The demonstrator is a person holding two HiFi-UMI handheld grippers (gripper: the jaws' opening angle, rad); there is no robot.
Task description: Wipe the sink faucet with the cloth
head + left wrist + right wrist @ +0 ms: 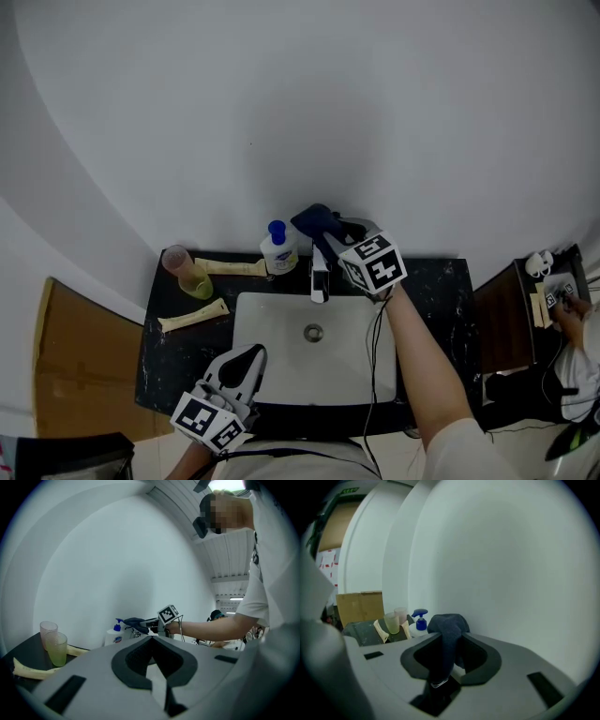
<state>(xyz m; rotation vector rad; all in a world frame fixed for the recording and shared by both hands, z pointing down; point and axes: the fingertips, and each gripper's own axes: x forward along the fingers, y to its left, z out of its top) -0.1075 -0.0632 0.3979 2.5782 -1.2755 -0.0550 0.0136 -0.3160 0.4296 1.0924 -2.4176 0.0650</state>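
Cloth: dark blue fabric cloth (312,219) pinched between jaws of right gripper (326,231), just wall-side of chrome sink faucet (320,279), nearly over its base. Spout axis runs wall-to-basin (wipe probably follows it). Left gripper (247,358) jaws closed, empty, well apart at front rim of white sink (281,309).

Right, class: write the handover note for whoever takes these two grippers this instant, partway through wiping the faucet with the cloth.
Left gripper: shut, nothing in it, near the front left corner of the sink.
Right gripper: shut on the dark cloth, which bunches past its tips, just behind the faucet by the wall.
Done: the cloth is gripped and up at the faucet; whether it touches cannot be told.
Left: wipe the faucet, from base to spout.
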